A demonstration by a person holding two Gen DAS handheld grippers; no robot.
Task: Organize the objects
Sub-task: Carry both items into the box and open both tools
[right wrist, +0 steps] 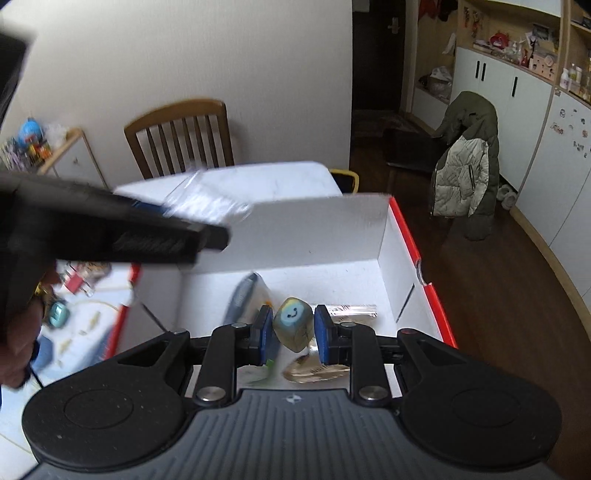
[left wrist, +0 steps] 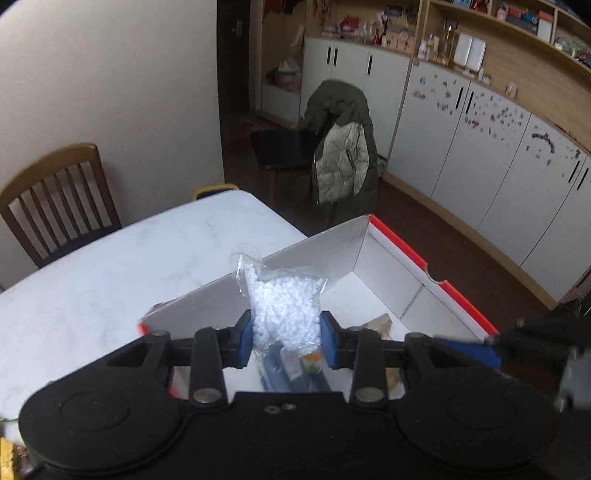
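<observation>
left gripper [left wrist: 286,338] clamps bag of white pellets [left wrist: 284,306], right gripper [right wrist: 290,332] pinches smiley eraser [right wrist: 293,325], both over box [right wrist: 321,229]; few items already inside, more left on table [left wrist: 110,266].

Plain off-white wall [left wrist: 110,74]. Dark wood floor [left wrist: 424,229]. White marble-patterned surface [left wrist: 110,277]. Slatted wooden chair [left wrist: 59,199] against the wall. Olive padded jacket [left wrist: 343,147] draped over a dark chair. White cabinets [left wrist: 480,155] with stickers; cluttered wooden shelves [left wrist: 498,33] above. Dark doorway [left wrist: 240,74].

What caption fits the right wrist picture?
Right gripper holds a smiley-face cube over the white box.
</observation>
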